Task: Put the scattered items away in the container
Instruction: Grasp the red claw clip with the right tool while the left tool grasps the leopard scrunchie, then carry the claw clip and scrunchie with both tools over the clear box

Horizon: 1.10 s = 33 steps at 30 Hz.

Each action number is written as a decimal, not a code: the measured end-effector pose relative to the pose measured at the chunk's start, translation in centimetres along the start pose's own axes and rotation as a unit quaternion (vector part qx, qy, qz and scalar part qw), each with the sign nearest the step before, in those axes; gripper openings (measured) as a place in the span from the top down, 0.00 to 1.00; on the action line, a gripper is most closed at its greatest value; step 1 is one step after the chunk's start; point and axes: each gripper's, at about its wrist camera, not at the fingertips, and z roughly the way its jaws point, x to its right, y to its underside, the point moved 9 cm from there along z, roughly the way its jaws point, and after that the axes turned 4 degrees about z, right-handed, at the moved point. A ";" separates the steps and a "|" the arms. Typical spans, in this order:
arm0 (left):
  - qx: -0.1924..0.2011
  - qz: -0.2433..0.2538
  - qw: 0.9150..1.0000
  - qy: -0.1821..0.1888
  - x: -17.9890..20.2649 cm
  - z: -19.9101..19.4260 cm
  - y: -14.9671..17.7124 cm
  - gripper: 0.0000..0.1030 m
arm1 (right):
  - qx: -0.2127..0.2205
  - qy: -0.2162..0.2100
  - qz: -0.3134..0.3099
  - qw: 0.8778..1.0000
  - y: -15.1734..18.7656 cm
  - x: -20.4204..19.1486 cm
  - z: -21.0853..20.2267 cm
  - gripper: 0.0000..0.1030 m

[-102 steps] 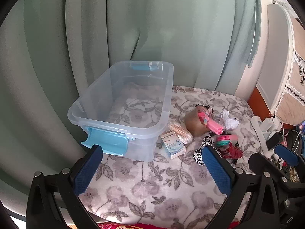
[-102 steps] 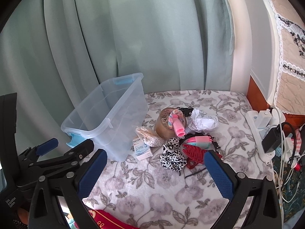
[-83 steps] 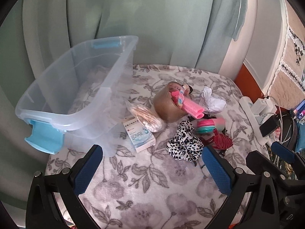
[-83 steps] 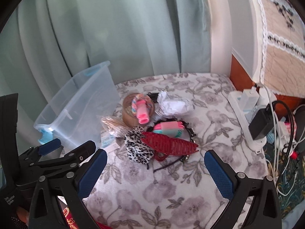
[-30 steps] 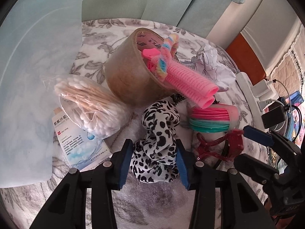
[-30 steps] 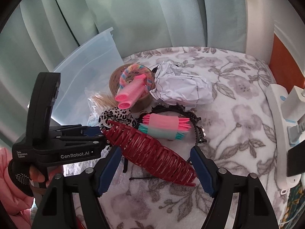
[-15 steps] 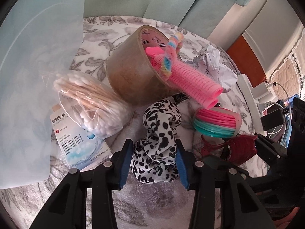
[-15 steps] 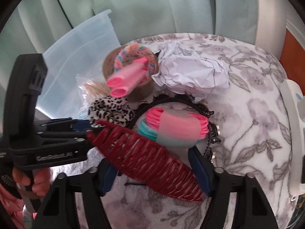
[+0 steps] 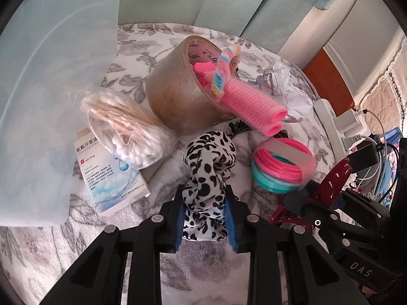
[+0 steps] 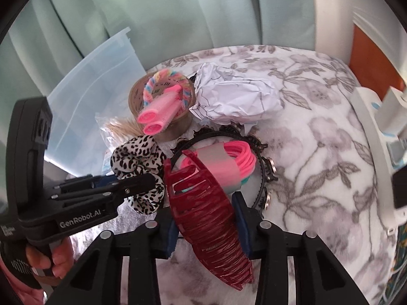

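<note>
My left tongs [image 9: 204, 216] were closing on the leopard scrunchie [image 9: 207, 167], my right tongs [image 10: 207, 222] clamped the red hair claw [image 10: 203, 203]; nothing visibly binned, clutter lay ahead.

Pale green curtains [image 10: 178, 12] hang behind a grey floral blanket [image 10: 318, 139]; daylight falls in, with orange-brown wood [image 9: 328, 76] at the right.

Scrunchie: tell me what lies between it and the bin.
The cotton swab bag and the small box lie between the scrunchie and the bin to its left; lifted over them, nothing visible blocks it.
</note>
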 end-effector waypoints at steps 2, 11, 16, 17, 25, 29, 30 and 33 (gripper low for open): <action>-0.001 -0.005 1.000 -0.001 -0.1 -0.2 0.1 0.75 | 0.004 0.001 0.012 1.000 0.2 0.0 -0.6 0.60; 0.020 -0.016 1.000 0.009 0.3 -1.7 0.0 0.76 | 0.030 0.008 0.051 0.998 0.8 0.1 -3.9 0.60; 0.049 -0.004 0.999 0.016 -0.5 -7.8 1.7 0.76 | 0.051 0.005 0.066 0.997 0.3 -0.4 -6.0 0.60; 0.056 0.000 0.998 0.017 0.0 -8.5 1.5 0.76 | 0.057 0.002 0.067 0.996 0.1 -0.6 -6.5 0.60; 0.115 0.027 0.993 0.031 0.4 -13.8 -0.2 0.76 | 0.095 0.001 0.060 0.994 -1.3 -3.2 -9.8 0.60; 0.151 0.040 0.987 0.031 0.8 -17.2 -0.8 0.76 | 0.123 -0.012 0.054 0.991 -2.2 -5.1 -11.8 0.60; 0.158 0.039 0.986 0.031 0.7 -17.9 -0.9 0.76 | 0.129 -0.013 0.051 0.990 -2.5 -5.7 -12.2 0.60; 0.181 0.035 0.982 0.028 0.4 -20.2 -1.4 0.76 | 0.147 -0.020 0.040 0.988 -3.3 -7.3 -13.6 0.60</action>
